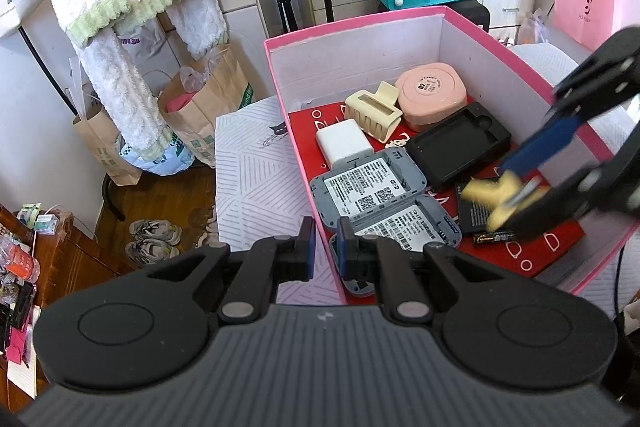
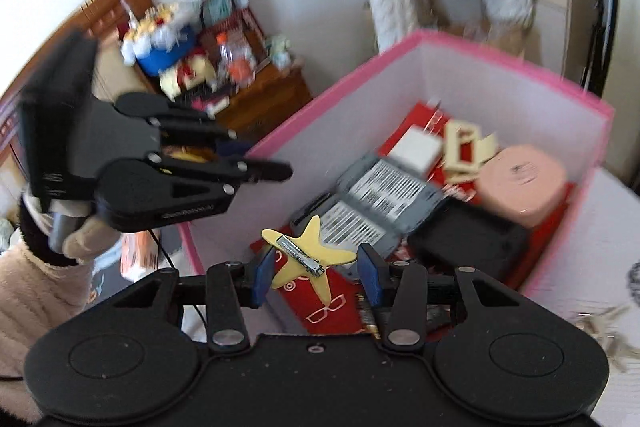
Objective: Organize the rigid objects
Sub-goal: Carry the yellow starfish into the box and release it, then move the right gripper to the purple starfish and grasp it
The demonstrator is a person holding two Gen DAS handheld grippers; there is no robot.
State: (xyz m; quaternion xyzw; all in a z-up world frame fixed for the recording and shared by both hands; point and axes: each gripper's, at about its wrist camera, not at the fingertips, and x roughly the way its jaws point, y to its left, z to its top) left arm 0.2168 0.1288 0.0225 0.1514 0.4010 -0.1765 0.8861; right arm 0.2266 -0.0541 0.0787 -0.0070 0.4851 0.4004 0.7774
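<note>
My right gripper (image 2: pixel 316 273) hangs over the near end of the pink box (image 2: pixel 520 67), and the yellow star hair clip (image 2: pixel 308 259) sits in the gap between its blue pads (image 2: pixel 262 275). The pads stand apart; the star touches, or nearly touches, the left one and lies clear of the right one, so I judge the jaws released, not clenched, though the picture is blurred and I cannot tell whether the clip is dropping or resting on something. The clip's metal bar runs slantwise across the gap, from upper left to lower right, with the star's points spreading past it. Directly below lies the red sheet on the box floor, with two grey devices (image 2: pixel 372 195) just beyond and a black tray (image 2: pixel 468 239) to the right. My left gripper (image 1: pixel 324 251) hovers at the box's near left edge, jaws a little apart with nothing between them, well to the side of the clip. The right gripper is plainly the nearer one, so if the clip needs any nudging into place, I would do it from that side.
</note>
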